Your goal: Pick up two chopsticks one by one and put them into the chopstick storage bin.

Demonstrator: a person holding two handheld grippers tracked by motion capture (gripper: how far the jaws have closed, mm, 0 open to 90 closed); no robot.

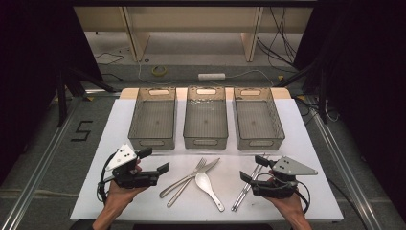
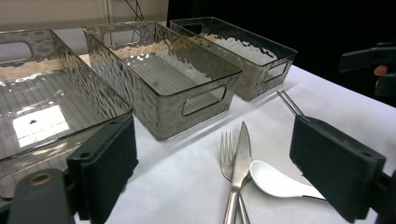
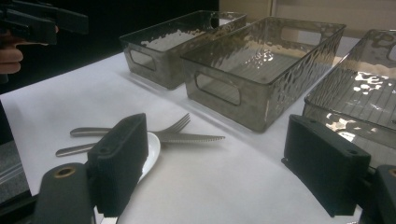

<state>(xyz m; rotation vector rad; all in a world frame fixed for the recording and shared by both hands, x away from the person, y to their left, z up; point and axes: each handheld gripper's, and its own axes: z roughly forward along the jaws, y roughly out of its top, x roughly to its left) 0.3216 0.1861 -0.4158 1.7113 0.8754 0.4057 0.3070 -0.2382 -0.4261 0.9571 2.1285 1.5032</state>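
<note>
White table sheet [image 1: 297, 143], one. Three clear smoked bins in a row along its far half: left bin [image 1: 153, 118], middle bin [image 1: 206, 117], right bin [image 1: 258, 119], all bare inside. Floor at left carries a taped "5" [image 1: 81, 130]. Cutlery near front centre: one knife [image 1: 189, 178] crossing one fork [image 1: 187, 182], one white spoon [image 1: 208, 189] just beside them, one pair of metal chopsticks [image 1: 248, 187] to the right. Left gripper [image 1: 155, 160] held level beside the fork handle, jaws spread, nothing between. Right gripper [image 1: 253, 167] over the chopsticks, jaws spread, nothing between.
</note>
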